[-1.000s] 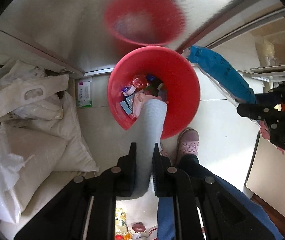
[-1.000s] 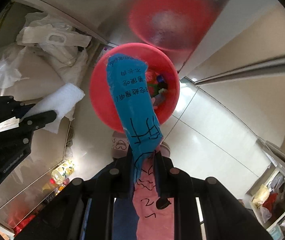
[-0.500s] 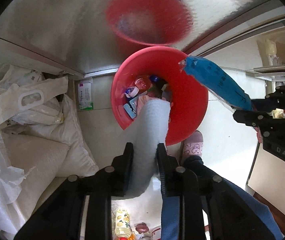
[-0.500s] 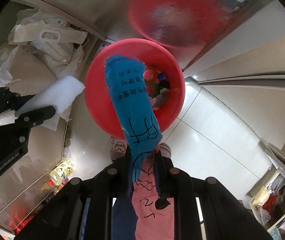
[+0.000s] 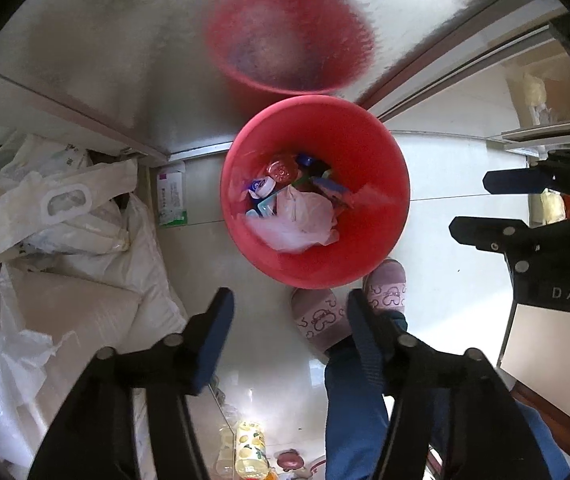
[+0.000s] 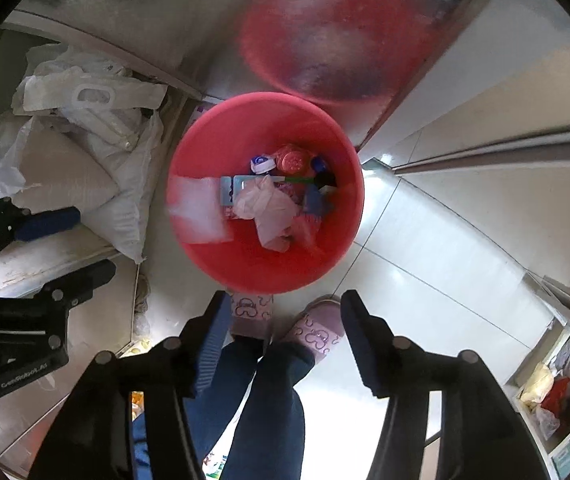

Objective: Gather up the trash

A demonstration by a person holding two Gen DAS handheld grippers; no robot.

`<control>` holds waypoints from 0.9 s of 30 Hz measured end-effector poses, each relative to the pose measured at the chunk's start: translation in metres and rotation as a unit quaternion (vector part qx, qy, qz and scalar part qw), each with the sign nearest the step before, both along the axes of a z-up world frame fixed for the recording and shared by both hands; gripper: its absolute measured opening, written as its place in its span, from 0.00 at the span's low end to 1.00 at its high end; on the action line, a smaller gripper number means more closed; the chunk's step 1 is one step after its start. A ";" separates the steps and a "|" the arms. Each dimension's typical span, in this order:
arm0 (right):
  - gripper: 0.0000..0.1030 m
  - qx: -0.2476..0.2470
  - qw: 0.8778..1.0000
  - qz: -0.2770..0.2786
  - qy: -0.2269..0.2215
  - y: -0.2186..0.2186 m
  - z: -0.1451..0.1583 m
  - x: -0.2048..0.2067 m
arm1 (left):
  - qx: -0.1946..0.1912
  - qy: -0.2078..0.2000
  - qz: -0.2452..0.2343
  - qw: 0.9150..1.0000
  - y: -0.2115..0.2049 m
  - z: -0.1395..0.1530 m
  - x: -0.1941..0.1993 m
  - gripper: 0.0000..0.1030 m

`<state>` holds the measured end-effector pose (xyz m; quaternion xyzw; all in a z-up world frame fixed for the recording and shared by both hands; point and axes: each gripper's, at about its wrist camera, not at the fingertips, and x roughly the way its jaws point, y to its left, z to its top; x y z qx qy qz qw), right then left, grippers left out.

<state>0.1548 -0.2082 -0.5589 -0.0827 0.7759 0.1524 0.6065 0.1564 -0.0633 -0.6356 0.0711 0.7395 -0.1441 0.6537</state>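
Note:
A red trash bin (image 5: 381, 248) stands on the floor below both grippers; it also shows in the right wrist view (image 6: 205, 256). It holds bottle caps, wrappers and a crumpled pale plastic bag (image 5: 301, 220). A white foam sheet (image 6: 197, 212) is blurred against the bin's left inner wall. A blurred pink-and-blue streak (image 5: 369, 196) lies at the bin's right inner wall. My left gripper (image 5: 289, 308) is open and empty above the bin's near rim. My right gripper (image 6: 281, 312) is open and empty too.
White sacks and plastic bags (image 5: 65, 248) are piled left of the bin. A shiny metal panel (image 5: 125, 40) behind it mirrors the bin. The person's pink slippers (image 5: 321, 316) and jeans stand just in front. Bottles (image 5: 249, 444) sit on the floor near me.
Both grippers have opened. The white foam sheet left the left gripper and the blue-and-pink bag left the right gripper; both dropped into the red bin.

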 end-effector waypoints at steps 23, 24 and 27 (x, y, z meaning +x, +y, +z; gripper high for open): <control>0.52 0.030 0.995 0.028 -0.090 0.011 0.189 -0.030 | -0.015 -0.087 0.055 0.995 0.023 0.230 -0.048 0.87; 0.52 0.033 0.995 0.026 -0.095 0.013 0.204 -0.033 | -0.013 -0.098 0.057 0.993 0.025 0.247 -0.051 0.87; 0.52 0.046 0.992 0.019 -0.115 0.017 0.246 -0.039 | -0.005 -0.124 0.055 0.991 0.031 0.290 -0.057 0.98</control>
